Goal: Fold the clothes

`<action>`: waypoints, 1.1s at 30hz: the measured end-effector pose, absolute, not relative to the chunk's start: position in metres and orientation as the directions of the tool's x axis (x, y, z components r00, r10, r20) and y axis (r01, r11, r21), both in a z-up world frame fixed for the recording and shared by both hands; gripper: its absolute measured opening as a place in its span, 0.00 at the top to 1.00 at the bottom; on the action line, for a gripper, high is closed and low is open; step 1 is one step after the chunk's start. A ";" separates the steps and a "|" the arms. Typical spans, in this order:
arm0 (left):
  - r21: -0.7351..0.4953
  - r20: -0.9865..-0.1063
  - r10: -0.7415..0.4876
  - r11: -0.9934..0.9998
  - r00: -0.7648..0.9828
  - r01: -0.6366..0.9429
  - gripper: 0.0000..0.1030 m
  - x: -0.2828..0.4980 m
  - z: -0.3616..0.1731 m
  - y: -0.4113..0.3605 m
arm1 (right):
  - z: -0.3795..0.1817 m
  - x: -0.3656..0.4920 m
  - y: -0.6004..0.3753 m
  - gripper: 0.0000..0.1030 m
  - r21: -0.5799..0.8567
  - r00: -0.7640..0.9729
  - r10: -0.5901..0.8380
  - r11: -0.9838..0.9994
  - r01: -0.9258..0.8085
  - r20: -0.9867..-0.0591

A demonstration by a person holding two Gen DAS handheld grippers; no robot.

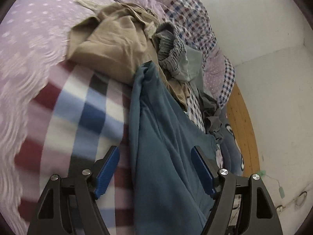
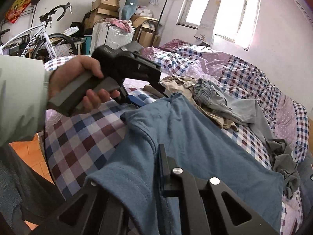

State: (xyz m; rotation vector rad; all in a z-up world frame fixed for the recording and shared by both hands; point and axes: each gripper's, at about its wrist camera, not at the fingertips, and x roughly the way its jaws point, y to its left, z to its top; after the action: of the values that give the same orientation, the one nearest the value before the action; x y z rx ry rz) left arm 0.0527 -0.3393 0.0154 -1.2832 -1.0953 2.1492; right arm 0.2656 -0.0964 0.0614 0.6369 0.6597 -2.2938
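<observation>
Between the left hand-held gripper's [image 1: 155,169] spread fingers hangs the blue shirt [image 1: 166,137].

The blue shirt [image 2: 195,146] is soft matt knit cloth with stitched seams. The sheet [image 2: 82,137] is checked woven cotton, matt. At its 1 o'clock, tan trousers [image 1: 117,51] — smooth, creased cloth. The left gripper [image 1: 155,168] is matt black plastic with ribbed blue pads [image 1: 106,173] and shiny metal screws. The floor [image 1: 242,125] — glossy wood.
</observation>
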 end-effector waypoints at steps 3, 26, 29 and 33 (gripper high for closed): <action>-0.788 -0.552 0.685 -0.615 -0.475 0.029 0.23 0.033 0.017 -0.334 | 0.065 0.266 -0.093 0.95 -0.268 -0.662 -0.454 -0.665 0.697 -0.597; -0.864 -0.468 0.745 -0.498 -0.476 0.070 0.74 -0.043 -0.009 -0.338 | 0.053 0.271 -0.092 0.96 -0.363 -0.716 -0.336 -0.685 0.632 -0.612; -0.865 -0.470 0.738 -0.494 -0.484 0.087 0.79 -0.041 -0.013 -0.342 | 0.038 0.273 -0.099 0.96 -0.425 -0.748 -0.283 -0.679 0.598 -0.600; -0.865 -0.469 0.736 -0.495 -0.488 0.084 0.80 -0.040 -0.013 -0.342 | 0.018 0.274 -0.105 0.91 -0.517 -0.793 -0.214 -0.657 0.549 -0.570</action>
State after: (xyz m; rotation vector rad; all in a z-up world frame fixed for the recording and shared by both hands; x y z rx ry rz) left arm -0.0398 -0.3421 -0.0134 -1.2562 -1.2455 2.0325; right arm 0.2741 -0.1054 0.0181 0.6570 0.9770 -2.4345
